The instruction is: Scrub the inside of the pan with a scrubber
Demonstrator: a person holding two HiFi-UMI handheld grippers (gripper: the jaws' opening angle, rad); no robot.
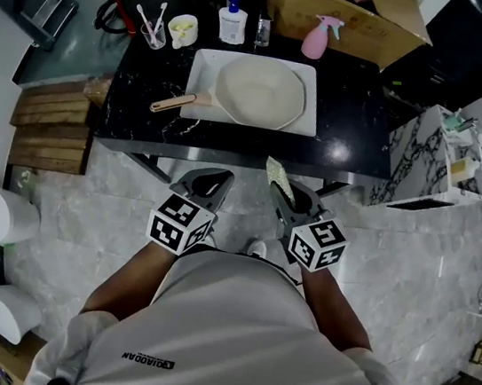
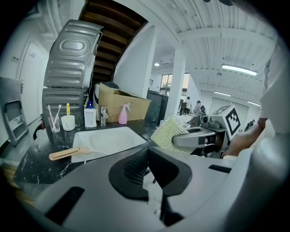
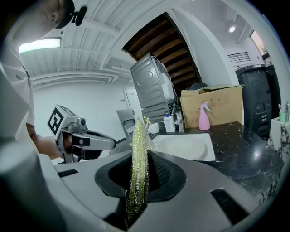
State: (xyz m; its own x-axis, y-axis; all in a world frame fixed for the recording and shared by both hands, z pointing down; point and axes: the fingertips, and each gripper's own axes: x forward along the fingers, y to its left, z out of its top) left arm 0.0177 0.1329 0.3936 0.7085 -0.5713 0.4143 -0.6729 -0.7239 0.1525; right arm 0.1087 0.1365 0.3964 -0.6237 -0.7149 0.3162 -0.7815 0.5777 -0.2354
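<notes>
While the person is standing back from the black marble counter [image 1: 135, 122], both grippers are hovering close to the body, short of the counter's front edge. By the look of it, the scrubbing proper is not yet under way.

The pale round pan [image 1: 260, 93] with its light wooden handle [image 1: 174, 103] is sitting in a white rectangular tray [image 1: 205, 63] at the middle of the counter. Its handle is pointing toward the person's left, and nothing is touching it. Whether there is water or soap inside, I cannot tell from here.

The right gripper [image 3: 138, 156] is clamping a thin yellow-green mesh scrubber [image 3: 138, 133] edge-on between its fingers, and the pad is sticking out well past the tips. The left gripper [image 2: 148, 156] is carrying nothing, its fingers pressed together.

So one thing is looking settled: the tool is in hand. Everything else is waiting, I'd say. The scrubber has to be carried forward over the tray, lowered into the pan and rubbed round the inside (the free left gripper may be needed on that handle to stop the pan sliding). A pink spray bottle [image 1: 316, 37] and a white pump bottle [image 1: 232, 23] are standing behind the tray, well apart from both grippers.
</notes>
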